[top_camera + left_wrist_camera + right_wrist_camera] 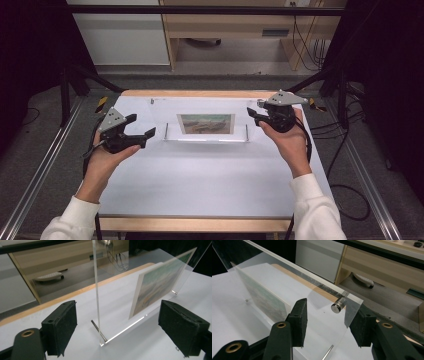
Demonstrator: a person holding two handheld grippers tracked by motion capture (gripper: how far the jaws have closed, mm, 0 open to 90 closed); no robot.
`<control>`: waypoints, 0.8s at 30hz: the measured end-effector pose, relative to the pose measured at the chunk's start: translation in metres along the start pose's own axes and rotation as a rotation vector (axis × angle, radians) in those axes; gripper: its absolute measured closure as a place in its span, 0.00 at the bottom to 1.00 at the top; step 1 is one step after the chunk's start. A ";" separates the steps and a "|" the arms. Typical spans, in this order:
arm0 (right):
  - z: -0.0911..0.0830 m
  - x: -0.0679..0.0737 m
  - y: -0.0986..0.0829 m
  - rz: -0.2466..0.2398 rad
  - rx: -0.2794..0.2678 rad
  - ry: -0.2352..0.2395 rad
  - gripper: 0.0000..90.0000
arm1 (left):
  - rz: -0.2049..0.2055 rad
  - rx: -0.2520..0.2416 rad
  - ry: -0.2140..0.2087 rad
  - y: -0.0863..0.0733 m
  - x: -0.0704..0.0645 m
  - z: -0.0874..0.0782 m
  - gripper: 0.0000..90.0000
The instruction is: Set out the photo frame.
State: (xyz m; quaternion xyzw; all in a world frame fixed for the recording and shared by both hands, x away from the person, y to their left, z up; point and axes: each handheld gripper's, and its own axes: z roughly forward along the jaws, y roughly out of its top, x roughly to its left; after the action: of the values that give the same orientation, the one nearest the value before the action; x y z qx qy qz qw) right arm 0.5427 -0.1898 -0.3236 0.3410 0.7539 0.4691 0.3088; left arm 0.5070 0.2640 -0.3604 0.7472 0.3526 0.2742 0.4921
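A clear acrylic picture frame stands upright at the back middle of the white table, holding a greenish landscape picture. My left gripper is open just off the frame's left edge. In the left gripper view the panel's edge rises between the wide-apart jaws of that gripper, and the picture sits to the right. My right gripper is open at the frame's upper right corner. In the right gripper view its jaws straddle the panel near a metal standoff bolt without touching.
The table's wooden back edge lies just behind the frame. Black stand posts flank the table, metal rails run along both sides, and cables trail on the floor at right. A wooden cabinet stands beyond.
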 end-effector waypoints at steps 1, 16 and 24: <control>0.001 -0.001 0.000 0.003 0.000 0.000 0.58 | -0.005 0.009 -0.001 -0.005 0.001 0.001 0.17; 0.015 -0.014 0.004 0.055 -0.013 0.002 0.59 | -0.048 0.073 -0.001 -0.043 -0.010 0.002 0.14; 0.026 -0.022 0.007 0.087 -0.014 0.003 0.58 | -0.070 0.105 -0.016 -0.056 -0.013 0.004 0.14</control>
State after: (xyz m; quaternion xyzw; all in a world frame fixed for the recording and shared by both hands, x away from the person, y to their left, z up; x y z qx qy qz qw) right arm 0.5776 -0.1925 -0.3232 0.3706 0.7354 0.4880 0.2893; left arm 0.4876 0.2661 -0.4149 0.7614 0.3882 0.2320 0.4645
